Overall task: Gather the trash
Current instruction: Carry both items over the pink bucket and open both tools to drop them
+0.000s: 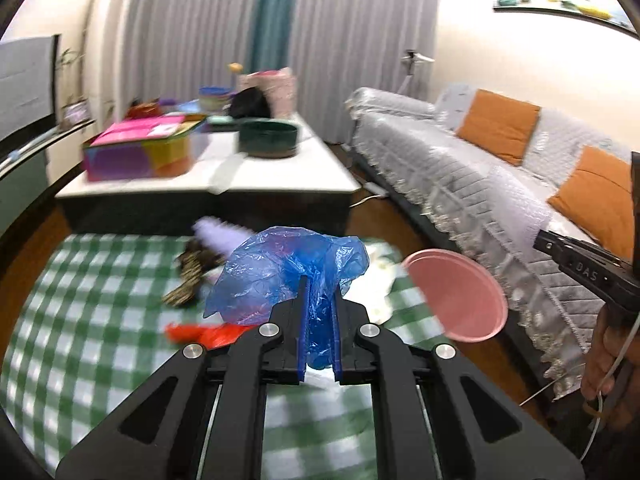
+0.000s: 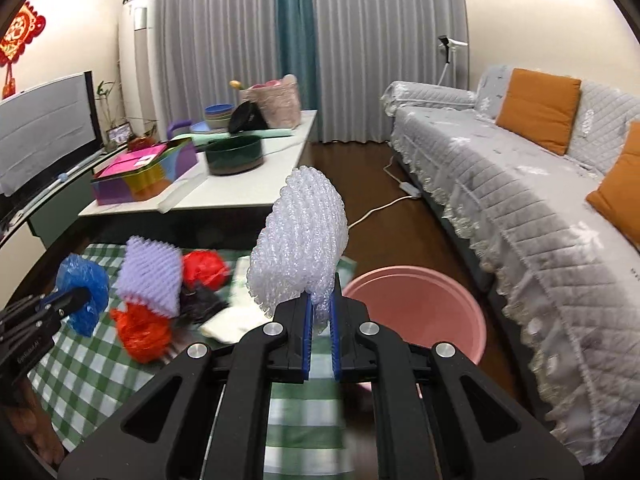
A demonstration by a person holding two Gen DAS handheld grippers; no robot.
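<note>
My left gripper is shut on a crumpled blue plastic bag, held above the green checked cloth; the bag also shows at the left of the right wrist view. My right gripper is shut on a white foam fruit net, held up beside the pink basin. The basin stands on the floor right of the cloth. On the cloth lie a purple foam net, red plastic bags, a dark patterned wrapper and white paper.
A low white table behind the cloth carries a colourful box, a dark green round tin and bowls. A grey covered sofa with orange cushions runs along the right. A power cable lies on the wood floor.
</note>
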